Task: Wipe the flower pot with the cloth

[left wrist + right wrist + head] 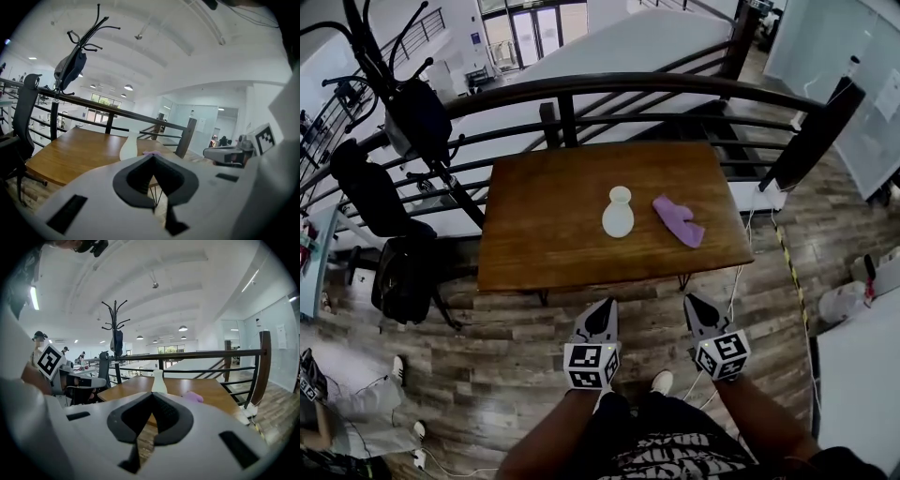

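Two things wait on the counter (534, 253): the white flower pot (618, 213) stands upright near the middle, and the purple cloth (679, 221) lies just beside it on the right, not touching it. My left gripper (602, 317) and right gripper (697, 311) hang before the near edge, well apart from both, each with jaws pressed together on nothing. I judge the pot narrow and light, so it can tip if I rub it without holding it. Closed jaws would only push the cloth away.

Wooden table (544, 234) (slightly glossy), smooth pot (618, 214).
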Tool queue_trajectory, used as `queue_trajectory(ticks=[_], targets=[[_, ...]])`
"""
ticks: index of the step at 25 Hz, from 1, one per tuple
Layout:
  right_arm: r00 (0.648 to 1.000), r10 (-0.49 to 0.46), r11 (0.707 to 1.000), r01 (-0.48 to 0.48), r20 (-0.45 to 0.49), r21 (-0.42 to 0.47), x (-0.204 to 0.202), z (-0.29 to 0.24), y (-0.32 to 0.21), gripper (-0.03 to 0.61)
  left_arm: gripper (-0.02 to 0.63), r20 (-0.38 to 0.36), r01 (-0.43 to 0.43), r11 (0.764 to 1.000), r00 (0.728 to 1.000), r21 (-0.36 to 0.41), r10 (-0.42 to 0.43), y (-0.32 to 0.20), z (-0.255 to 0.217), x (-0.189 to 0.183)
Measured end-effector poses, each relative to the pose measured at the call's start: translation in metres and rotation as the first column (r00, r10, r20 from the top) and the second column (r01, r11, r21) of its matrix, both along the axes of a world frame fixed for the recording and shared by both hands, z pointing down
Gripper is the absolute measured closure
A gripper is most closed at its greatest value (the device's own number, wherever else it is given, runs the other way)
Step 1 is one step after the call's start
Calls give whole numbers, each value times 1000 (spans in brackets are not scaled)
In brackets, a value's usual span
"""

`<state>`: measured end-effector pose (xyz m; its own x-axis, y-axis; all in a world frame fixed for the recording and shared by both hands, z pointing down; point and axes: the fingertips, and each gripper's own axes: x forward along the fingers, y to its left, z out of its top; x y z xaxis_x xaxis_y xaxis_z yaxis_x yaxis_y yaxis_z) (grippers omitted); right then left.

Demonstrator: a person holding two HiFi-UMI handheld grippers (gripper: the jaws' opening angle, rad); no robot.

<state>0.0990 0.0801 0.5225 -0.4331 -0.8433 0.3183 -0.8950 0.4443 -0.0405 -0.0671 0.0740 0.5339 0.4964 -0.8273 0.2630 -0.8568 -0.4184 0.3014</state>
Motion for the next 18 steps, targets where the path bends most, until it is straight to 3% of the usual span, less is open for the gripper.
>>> queue_trajectory(ticks=[11,18], targets=[[999,-36,999,36,16,8,32,0,14,580,614,46,20,999,999,-37,-18,16,9,37],[999,-36,999,36,15,16,44,-3,15,580,614,58,19,1000,998,-19,-18,17,-3,56]])
